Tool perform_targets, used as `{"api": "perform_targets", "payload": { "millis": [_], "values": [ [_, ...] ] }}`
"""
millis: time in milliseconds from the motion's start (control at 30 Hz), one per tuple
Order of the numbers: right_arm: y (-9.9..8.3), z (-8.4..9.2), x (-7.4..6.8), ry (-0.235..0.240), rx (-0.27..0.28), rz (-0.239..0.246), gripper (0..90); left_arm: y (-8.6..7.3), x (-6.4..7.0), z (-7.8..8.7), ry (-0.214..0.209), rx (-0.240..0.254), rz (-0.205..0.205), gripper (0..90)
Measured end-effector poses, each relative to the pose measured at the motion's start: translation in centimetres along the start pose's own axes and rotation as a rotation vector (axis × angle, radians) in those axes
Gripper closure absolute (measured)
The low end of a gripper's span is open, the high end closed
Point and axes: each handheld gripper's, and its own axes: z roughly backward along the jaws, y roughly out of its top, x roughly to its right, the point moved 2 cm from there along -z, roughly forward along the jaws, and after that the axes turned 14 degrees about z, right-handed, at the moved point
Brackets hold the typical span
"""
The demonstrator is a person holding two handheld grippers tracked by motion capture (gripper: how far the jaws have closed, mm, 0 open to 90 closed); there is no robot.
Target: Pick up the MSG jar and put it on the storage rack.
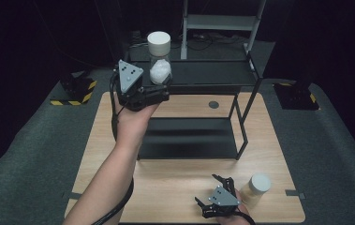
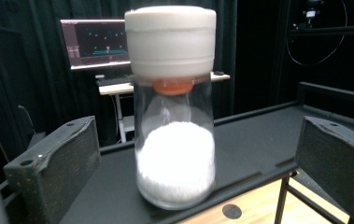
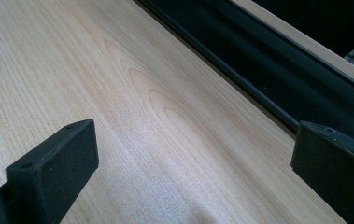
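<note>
**Jar on the top shelf, left tongs spread around it**

The left tongs [image 1: 163,89] are raised to the top shelf [image 1: 212,72] of the black rack, where a glass jar [image 1: 159,58] with a white lid stands upright near the shelf's front edge. In the left gripper view the jar [image 2: 174,135] sits between the two jaws, which are spread wide with clear gaps on both sides; nothing is gripped. The jar is about half full of white powder or grains, and an orange piece shows just under the lid.

The right tongs [image 1: 212,192] lie low near the front edge of the wooden surface [image 1: 175,187], also released and empty; their own view looks along bare wood toward the rack's lower shelf [image 3: 277,79]. Just beside them stands a second jar [image 1: 257,187] with a pale lid.

Judging by this, one jar is already up on the rack, or is about to be taken from it; the pictures do not settle which. If shelving is the work, the second jar is left to do.

Hard to tell: what the second jar contains, what the orange piece is, and whether the jar's base sits fully on the shelf, since its bottom edge is close to the lip.
</note>
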Motion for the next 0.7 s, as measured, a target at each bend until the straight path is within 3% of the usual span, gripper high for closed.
{"api": "perform_targets", "payload": {
  "millis": [700],
  "values": [
    [0.1, 0.0, 0.0, 0.002, -0.005, 0.007, 0.0, -5.1, -0.9, 3.9, -0.022, -0.043, -0.01, 0.4]
  ]
}}
